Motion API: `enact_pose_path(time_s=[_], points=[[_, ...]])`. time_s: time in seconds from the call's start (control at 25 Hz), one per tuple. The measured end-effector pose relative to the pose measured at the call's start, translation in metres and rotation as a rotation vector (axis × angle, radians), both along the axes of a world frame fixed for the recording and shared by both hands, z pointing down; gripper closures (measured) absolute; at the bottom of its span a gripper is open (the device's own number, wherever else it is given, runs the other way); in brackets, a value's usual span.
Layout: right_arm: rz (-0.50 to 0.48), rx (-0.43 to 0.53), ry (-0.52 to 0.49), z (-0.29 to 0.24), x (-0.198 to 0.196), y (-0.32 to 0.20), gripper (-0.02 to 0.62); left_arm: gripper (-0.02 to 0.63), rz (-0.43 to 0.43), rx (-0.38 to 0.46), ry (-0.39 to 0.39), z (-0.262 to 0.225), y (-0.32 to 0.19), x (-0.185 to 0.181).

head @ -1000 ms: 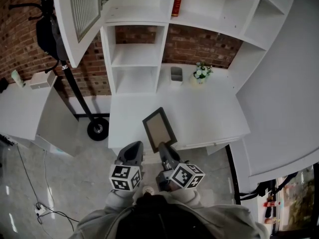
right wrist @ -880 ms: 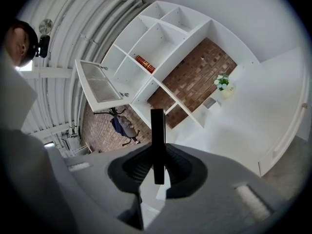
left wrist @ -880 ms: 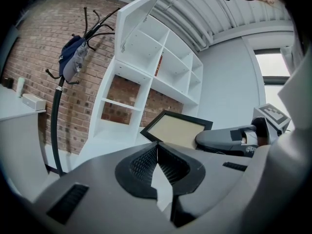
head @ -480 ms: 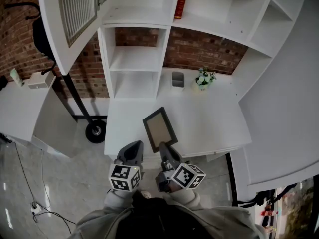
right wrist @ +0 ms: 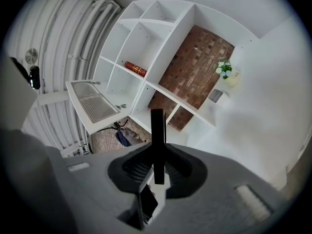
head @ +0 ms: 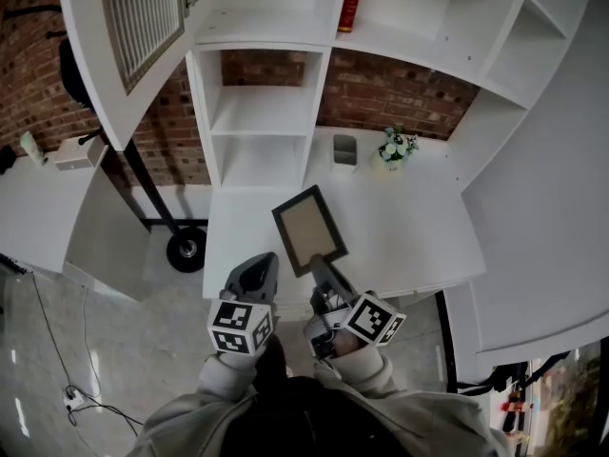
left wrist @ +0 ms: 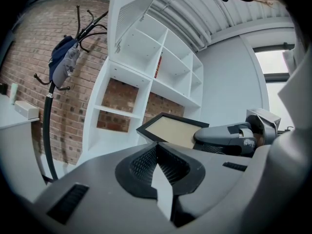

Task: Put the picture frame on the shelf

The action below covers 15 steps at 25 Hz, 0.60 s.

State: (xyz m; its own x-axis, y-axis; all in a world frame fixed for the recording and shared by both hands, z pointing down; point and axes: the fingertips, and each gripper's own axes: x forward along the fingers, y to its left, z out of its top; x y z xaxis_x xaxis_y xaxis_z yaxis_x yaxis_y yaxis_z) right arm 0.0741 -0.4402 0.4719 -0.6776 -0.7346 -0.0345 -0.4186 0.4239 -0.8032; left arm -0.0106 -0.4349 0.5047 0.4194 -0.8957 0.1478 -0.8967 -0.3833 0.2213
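Note:
A black picture frame (head: 309, 228) with a tan panel hangs tilted above the front of the white desk (head: 419, 231). My right gripper (head: 324, 272) is shut on its near edge. In the right gripper view the frame (right wrist: 157, 130) shows edge-on as a dark bar between the jaws of that gripper (right wrist: 157, 165). The white shelf unit (head: 257, 112) with open cubbies stands just beyond it. My left gripper (head: 257, 272) is beside the right one, shut with nothing in it. From the left gripper view (left wrist: 157, 152) the frame (left wrist: 175, 130) floats to the right, in the right gripper (left wrist: 229, 138).
A red book (head: 351, 0) stands on an upper shelf. A grey cup (head: 344, 150) and a small flower pot (head: 397, 147) sit at the desk's back. A cabinet door (head: 133, 27) hangs open at upper left. A coat stand (left wrist: 63, 67) is left of the shelves.
The right gripper has carried the frame forward over the desk, closer to the shelf unit. The left gripper has moved forward a little alongside it.

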Motion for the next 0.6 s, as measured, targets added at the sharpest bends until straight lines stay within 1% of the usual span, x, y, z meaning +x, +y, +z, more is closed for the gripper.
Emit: enact_pose_path(time_s=[0.24,0.4,0.6], points=[[-0.056,0.018,-0.055,-0.031,-0.014,-0.032,0.531,0.601,-0.001,0.039,-0.047,-0.026,-0.035,-0.012],[-0.089,0.007,-0.09,-0.046,-0.028,-0.057,0.531,0.602,-0.005,0.058,-0.059,-0.044,-0.061,-0.025],[-0.114,-0.014,-0.119,-0.065,-0.042,-0.087,0.531,0.601,0.005,0.092,-0.1,-0.069,-0.095,-0.037]])
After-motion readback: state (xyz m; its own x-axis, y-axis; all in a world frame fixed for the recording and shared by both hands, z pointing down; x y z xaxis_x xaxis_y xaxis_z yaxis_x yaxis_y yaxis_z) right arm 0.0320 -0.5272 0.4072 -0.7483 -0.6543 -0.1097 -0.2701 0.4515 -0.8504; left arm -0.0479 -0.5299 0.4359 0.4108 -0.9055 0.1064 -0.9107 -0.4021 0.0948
